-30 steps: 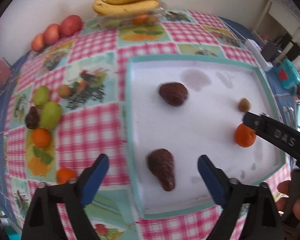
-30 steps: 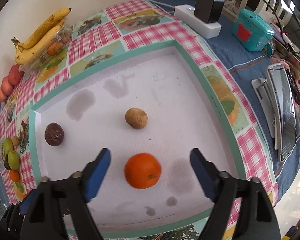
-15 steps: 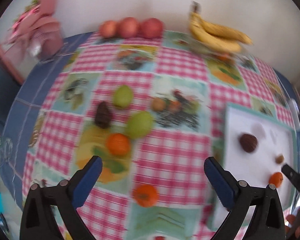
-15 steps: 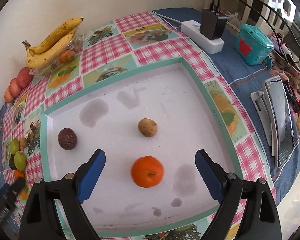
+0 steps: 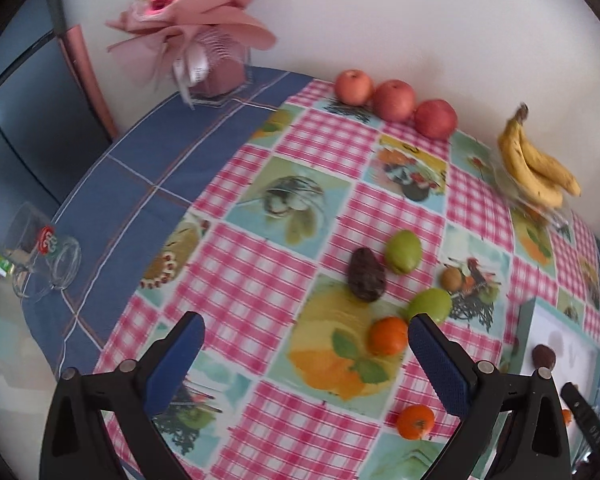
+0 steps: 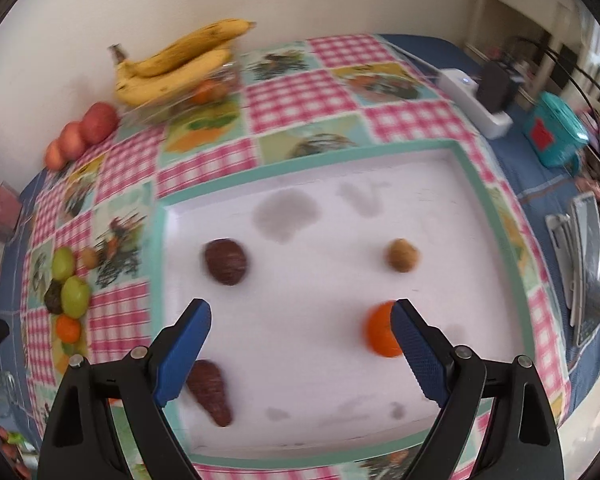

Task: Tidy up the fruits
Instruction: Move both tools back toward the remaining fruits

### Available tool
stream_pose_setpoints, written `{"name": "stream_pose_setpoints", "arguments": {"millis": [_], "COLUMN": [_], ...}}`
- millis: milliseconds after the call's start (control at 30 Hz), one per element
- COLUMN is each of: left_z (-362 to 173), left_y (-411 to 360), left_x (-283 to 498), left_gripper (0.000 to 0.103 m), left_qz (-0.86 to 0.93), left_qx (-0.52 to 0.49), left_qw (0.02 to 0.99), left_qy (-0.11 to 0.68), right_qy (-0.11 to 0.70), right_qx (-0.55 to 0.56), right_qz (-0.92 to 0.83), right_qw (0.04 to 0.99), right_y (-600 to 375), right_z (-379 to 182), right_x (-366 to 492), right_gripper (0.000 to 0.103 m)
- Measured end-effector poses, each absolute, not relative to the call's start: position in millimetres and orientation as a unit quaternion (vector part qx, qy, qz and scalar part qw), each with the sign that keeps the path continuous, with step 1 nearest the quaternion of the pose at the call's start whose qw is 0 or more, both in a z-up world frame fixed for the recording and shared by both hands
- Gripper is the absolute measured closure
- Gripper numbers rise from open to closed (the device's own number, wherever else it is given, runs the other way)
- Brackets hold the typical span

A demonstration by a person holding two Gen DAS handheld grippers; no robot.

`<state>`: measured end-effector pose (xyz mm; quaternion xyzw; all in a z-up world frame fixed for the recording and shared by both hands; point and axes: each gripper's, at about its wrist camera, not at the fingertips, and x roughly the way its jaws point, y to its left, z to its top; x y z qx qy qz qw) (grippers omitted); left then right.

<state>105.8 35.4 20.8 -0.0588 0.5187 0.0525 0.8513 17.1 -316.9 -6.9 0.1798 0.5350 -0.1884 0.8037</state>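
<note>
My left gripper point(image 5: 304, 344) is open and empty above the checked tablecloth. Ahead of it lie a dark avocado point(image 5: 366, 275), two green fruits point(image 5: 403, 251) point(image 5: 430, 305), a small brown kiwi point(image 5: 452, 278) and two oranges point(image 5: 388, 335) point(image 5: 415, 422). My right gripper point(image 6: 300, 336) is open and empty over the white tray point(image 6: 488, 208). In the tray lie a round dark avocado point(image 6: 225, 261), a long dark avocado point(image 6: 210, 392), a kiwi point(image 6: 403, 255) and an orange point(image 6: 380, 330) by the right finger.
Three red apples point(image 5: 394, 100) and bananas on a clear box point(image 5: 536, 172) sit along the wall. A bouquet point(image 5: 196, 28) and a glass mug point(image 5: 44, 256) stand at the left. A power strip point(image 6: 476, 96), teal box point(image 6: 556, 130) and tablet point(image 6: 588, 264) lie right of the tray.
My left gripper swung left, from over the tray to the loose fruit on the cloth. My right gripper shifted left over the tray, bringing the long avocado into view.
</note>
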Motion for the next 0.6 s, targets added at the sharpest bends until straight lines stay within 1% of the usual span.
{"name": "stream_pose_setpoints", "arguments": {"millis": [300,600], "left_z": [22.6,-3.4], "left_y": [65.5,72.1], "left_x": [105.9,113.2], "left_gripper": [0.0,0.0], "left_qz": [0.064,0.067], "left_qx": [-0.069,-0.06], "left_qw": [0.849,0.829], "left_qy": [0.519,0.552], "right_qy": [0.543,0.565], "right_qx": [0.161,0.116], "right_qz": [-0.111,-0.049], "right_qw": [0.817,0.815], "right_y": [-242.0,-171.2], "right_z": [-3.5,-10.1], "right_x": [46.0,64.5], "right_gripper": [0.012,0.011]}}
